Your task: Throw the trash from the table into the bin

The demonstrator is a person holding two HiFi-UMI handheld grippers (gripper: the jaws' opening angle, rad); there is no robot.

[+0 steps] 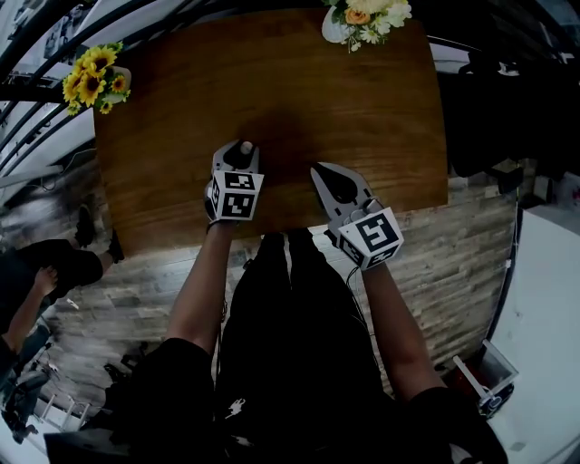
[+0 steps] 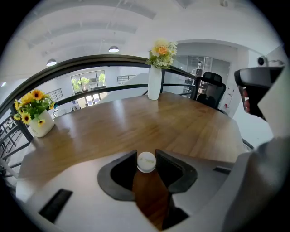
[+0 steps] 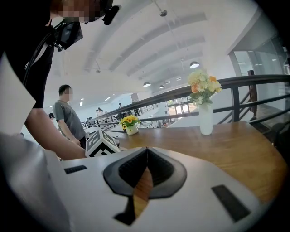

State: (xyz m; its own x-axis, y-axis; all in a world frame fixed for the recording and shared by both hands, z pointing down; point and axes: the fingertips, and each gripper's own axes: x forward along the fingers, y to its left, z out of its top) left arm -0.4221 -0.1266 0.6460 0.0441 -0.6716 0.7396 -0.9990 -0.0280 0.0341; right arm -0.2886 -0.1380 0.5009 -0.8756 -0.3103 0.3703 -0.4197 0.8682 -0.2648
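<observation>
A small white ball of trash (image 2: 146, 161) sits between the tips of my left gripper (image 2: 146, 156), and both pads touch its sides. In the head view the ball (image 1: 246, 147) shows at the tip of the left gripper (image 1: 243, 150), low over the near middle of the brown wooden table (image 1: 272, 82). My right gripper (image 1: 319, 169) hovers just to the right, over the table's near edge. Its jaws meet at the tips with nothing between them (image 3: 146, 148). No bin is in view.
A white vase of sunflowers (image 1: 94, 80) stands at the table's far left corner. A tall white vase of pale flowers (image 1: 362, 18) stands at the far right edge. A railing runs behind the table. A black chair (image 2: 210, 88) is beyond the right side. A person (image 3: 68, 118) stands to the left.
</observation>
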